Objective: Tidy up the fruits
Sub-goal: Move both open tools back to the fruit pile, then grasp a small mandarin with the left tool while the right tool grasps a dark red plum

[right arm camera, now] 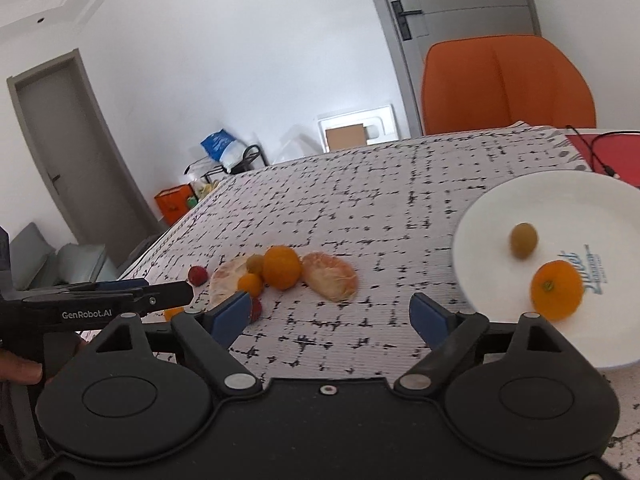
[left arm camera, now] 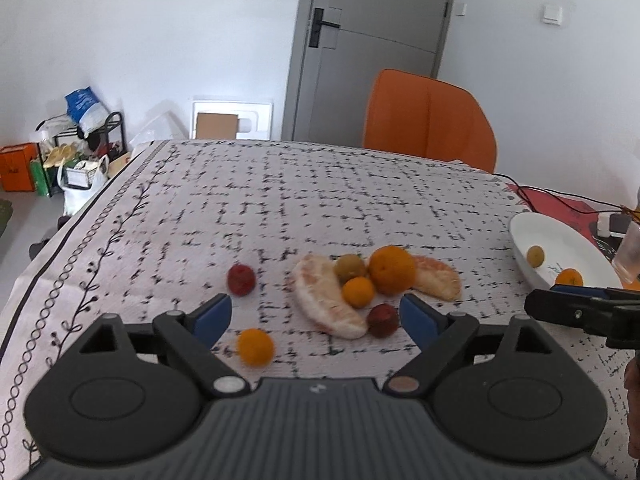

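A pile of fruit lies mid-table: a large orange [left arm camera: 391,269], a green fruit [left arm camera: 349,267], a small orange [left arm camera: 358,291], two peeled pomelo segments [left arm camera: 326,300] [left arm camera: 438,278] and a dark red fruit [left arm camera: 382,320]. A red fruit [left arm camera: 241,279] and another small orange [left arm camera: 255,347] lie apart on the left. My left gripper [left arm camera: 316,316] hangs open just before the pile, with nothing gripped. The white plate [right arm camera: 500,200] on the right holds a green fruit [right arm camera: 523,240] and an orange [right arm camera: 556,290]. My right gripper [right arm camera: 332,316] is open and empty between the pile [right arm camera: 282,267] and the plate.
An orange chair [left arm camera: 428,120] stands behind the table's far edge. Cables and a red mat [right arm camera: 600,148] lie beyond the plate. A clear glass [left arm camera: 632,252] stands at the far right. The table's left edge [left arm camera: 80,224] drops to a cluttered floor.
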A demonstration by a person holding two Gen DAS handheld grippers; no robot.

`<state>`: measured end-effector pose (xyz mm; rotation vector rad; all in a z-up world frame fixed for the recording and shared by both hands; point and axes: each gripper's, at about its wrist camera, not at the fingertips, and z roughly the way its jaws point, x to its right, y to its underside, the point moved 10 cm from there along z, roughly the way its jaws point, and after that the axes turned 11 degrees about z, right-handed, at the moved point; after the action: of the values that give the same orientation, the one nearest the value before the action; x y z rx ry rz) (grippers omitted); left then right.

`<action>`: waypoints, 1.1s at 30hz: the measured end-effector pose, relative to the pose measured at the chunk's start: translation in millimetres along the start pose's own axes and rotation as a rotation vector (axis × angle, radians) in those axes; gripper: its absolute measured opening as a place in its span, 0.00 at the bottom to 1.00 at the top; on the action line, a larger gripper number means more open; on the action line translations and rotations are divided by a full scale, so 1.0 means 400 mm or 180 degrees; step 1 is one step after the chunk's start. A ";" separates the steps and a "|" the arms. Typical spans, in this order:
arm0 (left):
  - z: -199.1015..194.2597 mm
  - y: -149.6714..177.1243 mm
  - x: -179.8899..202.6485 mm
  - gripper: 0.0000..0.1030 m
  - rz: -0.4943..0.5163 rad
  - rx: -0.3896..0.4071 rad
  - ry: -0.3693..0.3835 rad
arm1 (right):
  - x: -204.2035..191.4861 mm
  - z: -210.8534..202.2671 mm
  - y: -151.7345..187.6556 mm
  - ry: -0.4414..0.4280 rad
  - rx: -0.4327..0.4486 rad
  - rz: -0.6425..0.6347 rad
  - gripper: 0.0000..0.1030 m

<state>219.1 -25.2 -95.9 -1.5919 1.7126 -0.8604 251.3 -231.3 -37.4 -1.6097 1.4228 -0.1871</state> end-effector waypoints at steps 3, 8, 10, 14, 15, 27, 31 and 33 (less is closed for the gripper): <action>0.005 0.014 -0.022 0.85 -0.0053 -0.0039 -0.0018 | -0.015 0.016 0.003 -0.0004 -0.0040 -0.0023 0.83; 0.010 0.031 -0.050 0.79 -0.0127 -0.0063 -0.0015 | -0.037 0.043 0.013 -0.0011 -0.0121 -0.0063 0.78; 0.017 0.039 -0.057 0.70 -0.0154 -0.0093 0.0008 | -0.044 0.054 0.016 -0.0014 -0.0159 -0.0080 0.76; 0.028 0.057 -0.068 0.58 -0.0225 -0.0153 0.0057 | -0.062 0.071 0.022 -0.0022 -0.0218 -0.0123 0.74; 0.033 0.061 -0.071 0.56 -0.0239 -0.0165 0.0066 | -0.065 0.075 0.023 -0.0023 -0.0227 -0.0131 0.74; 0.036 0.077 -0.115 0.21 -0.0304 -0.0195 0.0092 | -0.121 0.135 0.043 -0.0082 -0.0386 -0.0228 0.68; 0.025 0.071 -0.127 0.21 -0.0307 -0.0160 0.0090 | -0.138 0.156 0.049 -0.0092 -0.0421 -0.0251 0.65; 0.022 0.069 -0.132 0.21 -0.0308 -0.0150 0.0083 | -0.145 0.163 0.052 -0.0109 -0.0442 -0.0247 0.62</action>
<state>213.8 28.8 -122.4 -1.7138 1.6971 -0.8975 261.2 -145.2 -61.6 -1.7748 1.3736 -0.1070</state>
